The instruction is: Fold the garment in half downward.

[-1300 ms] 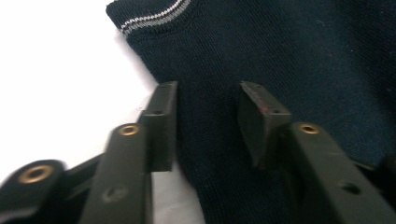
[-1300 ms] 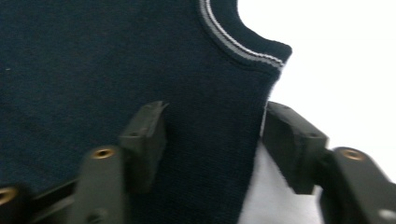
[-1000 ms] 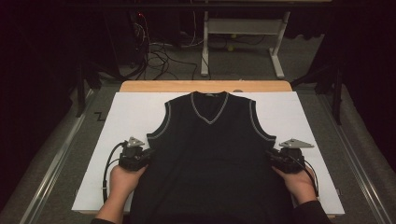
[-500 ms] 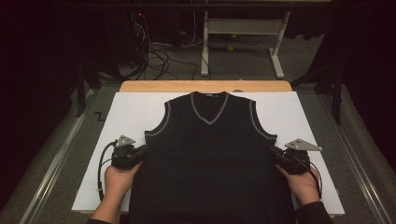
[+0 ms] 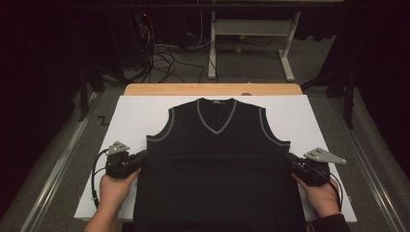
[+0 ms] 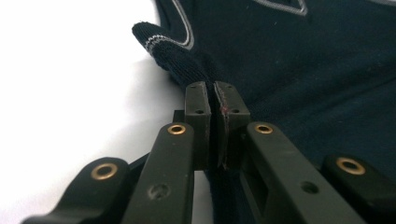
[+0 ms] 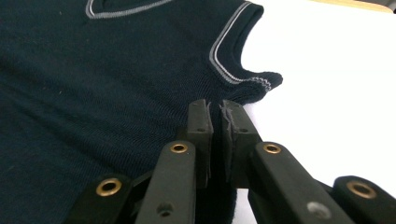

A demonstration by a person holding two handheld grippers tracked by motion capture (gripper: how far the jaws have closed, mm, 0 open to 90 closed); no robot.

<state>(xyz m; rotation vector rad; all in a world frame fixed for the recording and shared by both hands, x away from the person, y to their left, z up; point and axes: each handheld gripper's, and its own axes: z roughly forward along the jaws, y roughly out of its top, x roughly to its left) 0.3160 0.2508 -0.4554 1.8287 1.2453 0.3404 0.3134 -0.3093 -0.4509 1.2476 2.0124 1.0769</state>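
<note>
While I watched from the high view, the left gripper sat at the left side seam of the navy sleeveless V-neck sweater, just below that side's armhole, with the person's left hand wrapped around its body and its cable looping off to the left of the sweater. From the left gripper view I saw its two black jaws drawn together, pinched on the knit edge of the sweater, the fabric bunched up just beyond the pads and the grey-striped armhole trim curling past them.

The sweater itself lay flat and face up on the white board, collar away from the person, hem toward the person and running out of the bottom of the high view. A strip of wooden tabletop showed beyond the collar.

At the right side seam of the sweater, again just below the armhole, I had the right gripper, held in the person's right hand, its grey three-cornered plate sticking out away from the sweater. Its own view showed the jaws closed on the sweater's edge, a thin slit between the pads with frayed threads in it, and the striped armhole trim just beyond.
</note>
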